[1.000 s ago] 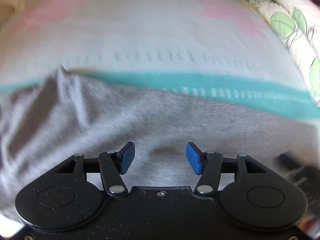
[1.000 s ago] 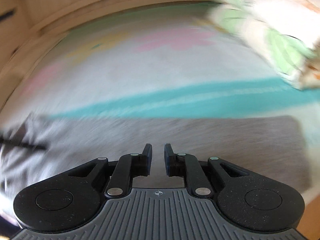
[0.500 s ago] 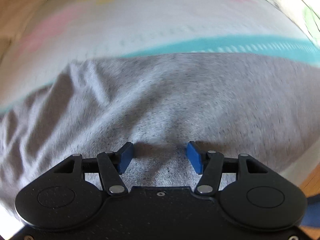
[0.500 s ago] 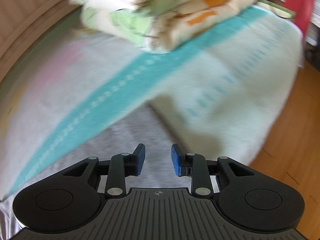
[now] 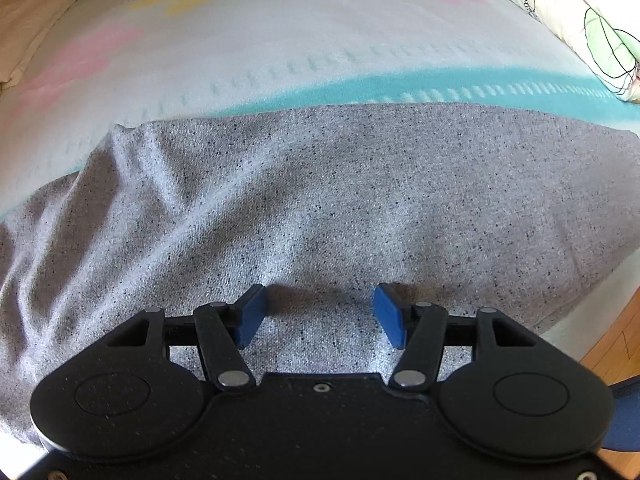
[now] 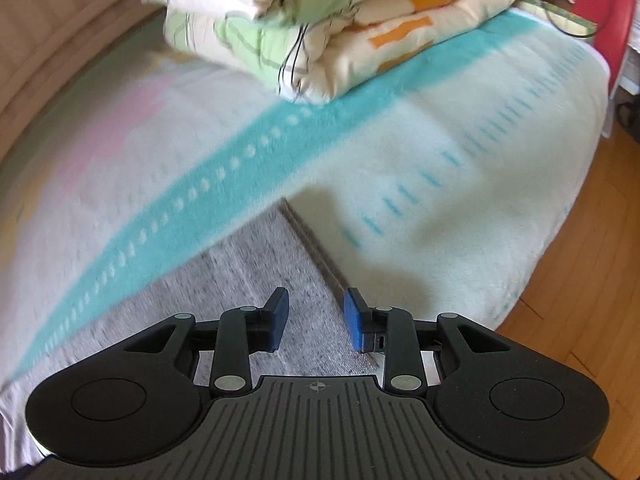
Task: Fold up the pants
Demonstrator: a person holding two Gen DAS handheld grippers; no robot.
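Since the earlier frames, both cameras have swung across the bed: the right wrist view turned from the broad grey cloth to its end edge, and the left wrist view came closer over the cloth.

The grey pants lie spread along the near side of the bed, on a pale blanket with a turquoise stripe. Their right end looks flat and straight, while the left part has several wrinkles. The left gripper hangs over the middle of the cloth with its jaws wide apart and nothing between them. The right gripper is above the end edge; its jaws have just been opening, now to a moderate gap, and they hold nothing.

One lengthwise fold may already be made, but I cannot be sure. The shorter folds seem left to do. A folded quilt lies further back.
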